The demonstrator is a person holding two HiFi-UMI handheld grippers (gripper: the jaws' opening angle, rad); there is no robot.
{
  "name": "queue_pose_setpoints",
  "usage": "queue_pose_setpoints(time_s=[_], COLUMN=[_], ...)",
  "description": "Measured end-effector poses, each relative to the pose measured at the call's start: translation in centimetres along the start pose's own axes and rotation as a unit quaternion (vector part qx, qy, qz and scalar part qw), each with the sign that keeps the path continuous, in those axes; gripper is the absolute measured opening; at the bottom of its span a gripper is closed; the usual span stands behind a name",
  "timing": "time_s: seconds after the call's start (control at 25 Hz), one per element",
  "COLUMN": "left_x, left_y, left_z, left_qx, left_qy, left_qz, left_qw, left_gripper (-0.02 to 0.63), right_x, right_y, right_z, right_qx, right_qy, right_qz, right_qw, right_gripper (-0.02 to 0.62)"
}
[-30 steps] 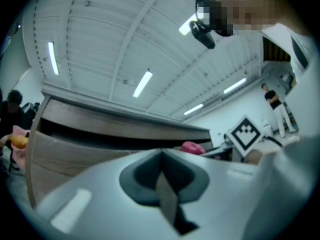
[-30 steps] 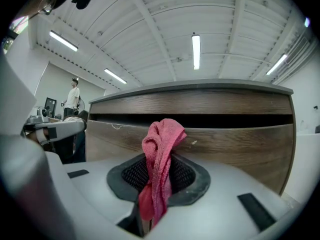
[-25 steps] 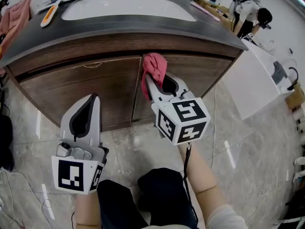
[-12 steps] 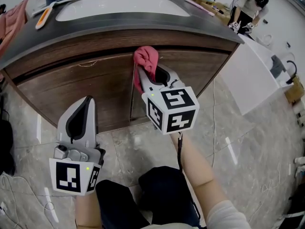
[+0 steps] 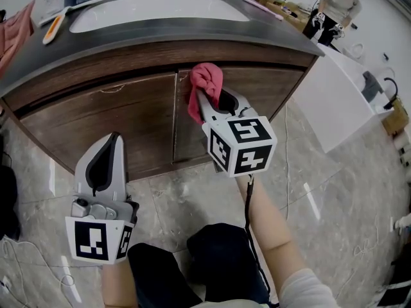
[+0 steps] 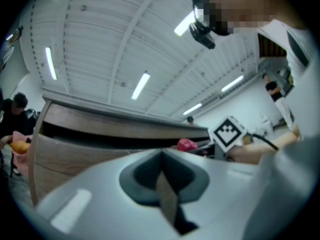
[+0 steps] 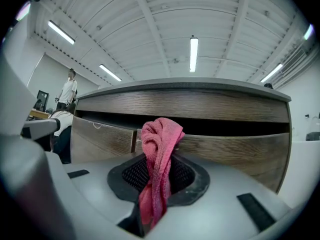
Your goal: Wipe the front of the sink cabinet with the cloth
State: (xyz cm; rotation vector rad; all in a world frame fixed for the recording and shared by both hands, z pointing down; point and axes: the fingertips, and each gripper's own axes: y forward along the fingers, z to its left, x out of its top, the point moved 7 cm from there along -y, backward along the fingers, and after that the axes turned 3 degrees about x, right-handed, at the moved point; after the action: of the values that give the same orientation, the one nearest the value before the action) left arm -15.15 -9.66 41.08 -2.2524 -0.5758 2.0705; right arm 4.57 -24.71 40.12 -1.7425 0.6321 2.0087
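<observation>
the sink cabinet has a dark brown wood-grain front with two doors that meet at a thin upright seam. a shadowed gap runs above the doors, under a dark grey countertop. a white basin is set into that countertop, and an orange and white tool lies near the countertop's left end. below the cabinet the floor is pale grey stone-look tile, with a few thin cables lying on it off to the cabinet's left. to the right of the cabinet stands a white unit, and beyond that a person. the gripper views show a white ribbed ceiling with long strip lights above the cabinet.

the cloth is pink-red with a nubby, towel-like weave. it is bunched and twisted into a knobbly wad that sticks out past the jaw tips, with a tail trailing back between the jaws. it sits at the top of the cabinet's right door, just right of the seam, and looks pressed against the wood there. the right gripper has its jaws closed onto the cloth and points up toward the cabinet front. the left gripper is low in front of the cabinet's left door and apart from it, its jaws brought fully together with nothing between them.
</observation>
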Motion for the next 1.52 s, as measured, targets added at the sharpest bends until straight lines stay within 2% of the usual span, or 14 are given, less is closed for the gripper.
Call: queue_pose_setpoints(time_s=[0.48, 0.76, 1.52], left_x=[-0.3, -0.6, -0.7], left_y=[0.4, 0.7, 1.2], left_z=[0.2, 0.3, 0.4], left_qx=[0.000, -0.004, -0.007], left_qy=[0.007, 0.008, 0.004], left_qz=[-0.004, -0.001, -0.005], left_qw=[1.0000, 1.0000, 1.0000], left_gripper=[0.005, 0.005, 0.005], right_x=[-0.7, -1.3, -2.7], right_y=[-1.4, -2.5, -5.9], right_z=[-3.8, -7.0, -16.8], right_qx=[-0.044, -0.079, -0.177], right_qy=[-0.001, 0.015, 0.045], right_qz=[0.012, 0.019, 0.036], right_qw=[0.999, 0.997, 0.983], right_gripper=[0.075, 0.075, 0.075])
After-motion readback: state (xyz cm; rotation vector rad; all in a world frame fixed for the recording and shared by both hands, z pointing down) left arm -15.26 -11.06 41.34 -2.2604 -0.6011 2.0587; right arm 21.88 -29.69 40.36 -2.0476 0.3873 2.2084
